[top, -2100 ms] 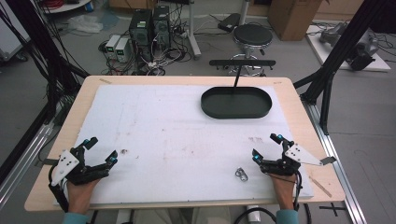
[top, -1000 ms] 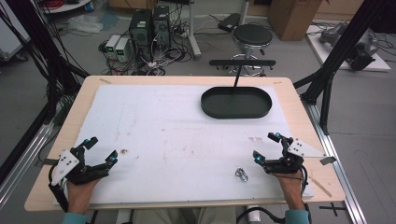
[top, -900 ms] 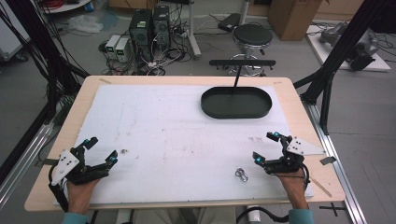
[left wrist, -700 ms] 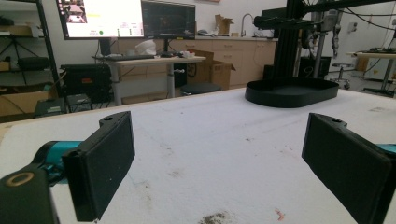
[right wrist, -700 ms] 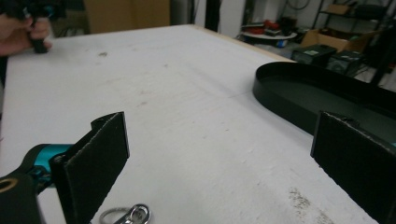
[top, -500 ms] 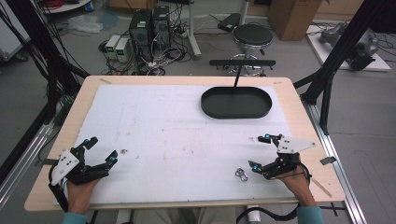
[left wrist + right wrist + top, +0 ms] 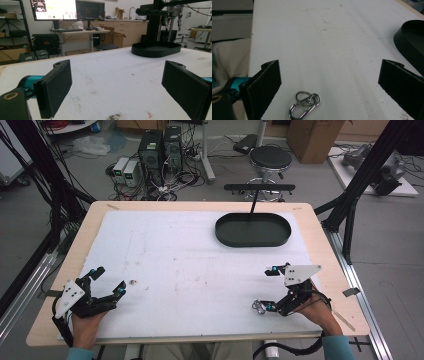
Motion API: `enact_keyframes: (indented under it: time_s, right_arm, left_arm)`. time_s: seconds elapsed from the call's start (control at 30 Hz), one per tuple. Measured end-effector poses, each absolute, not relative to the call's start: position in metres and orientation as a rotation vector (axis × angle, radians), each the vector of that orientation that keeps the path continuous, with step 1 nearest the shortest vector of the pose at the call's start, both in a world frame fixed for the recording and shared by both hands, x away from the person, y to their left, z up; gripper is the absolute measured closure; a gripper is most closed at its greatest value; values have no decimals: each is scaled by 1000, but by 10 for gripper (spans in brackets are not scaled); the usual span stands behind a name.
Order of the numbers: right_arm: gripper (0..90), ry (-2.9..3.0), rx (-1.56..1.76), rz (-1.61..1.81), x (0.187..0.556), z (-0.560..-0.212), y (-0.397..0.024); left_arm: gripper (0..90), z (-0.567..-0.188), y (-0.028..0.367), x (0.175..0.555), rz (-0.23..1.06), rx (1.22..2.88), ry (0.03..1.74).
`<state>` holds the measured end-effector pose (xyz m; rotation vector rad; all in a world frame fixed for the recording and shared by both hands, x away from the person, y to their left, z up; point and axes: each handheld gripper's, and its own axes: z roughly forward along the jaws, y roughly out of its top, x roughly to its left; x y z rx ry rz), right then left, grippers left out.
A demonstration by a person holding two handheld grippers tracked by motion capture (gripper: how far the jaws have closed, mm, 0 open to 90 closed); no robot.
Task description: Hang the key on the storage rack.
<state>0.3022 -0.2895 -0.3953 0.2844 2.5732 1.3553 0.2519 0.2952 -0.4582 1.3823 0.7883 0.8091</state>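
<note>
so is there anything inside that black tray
The black tray looks empty in the high view: just its dark floor. From the left gripper view its near wall hides the inside. The metal clip lies on the table by the right tongs.

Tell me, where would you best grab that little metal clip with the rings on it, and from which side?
Probably the carabiner clip by its long oval body, pinched across the two long sides. It lies flat on the white table cover, so coming down from above seems best. The right gripper already has it between its open fingers. The small rings at one end look loose and would likely slip.
</note>
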Motion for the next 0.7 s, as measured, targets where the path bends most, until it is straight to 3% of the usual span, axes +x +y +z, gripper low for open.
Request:
enact_keyframes:
  time_s: [0.6,0.7]
  right_arm:
    - [79,2811,55,1039,304,-387,-268]
    - [160,2846,2,988,305,-386,-266]
  left_arm:
    - [99,-458,295,252,812,1384,790]
    - [99,-458,295,252,809,1385,791]
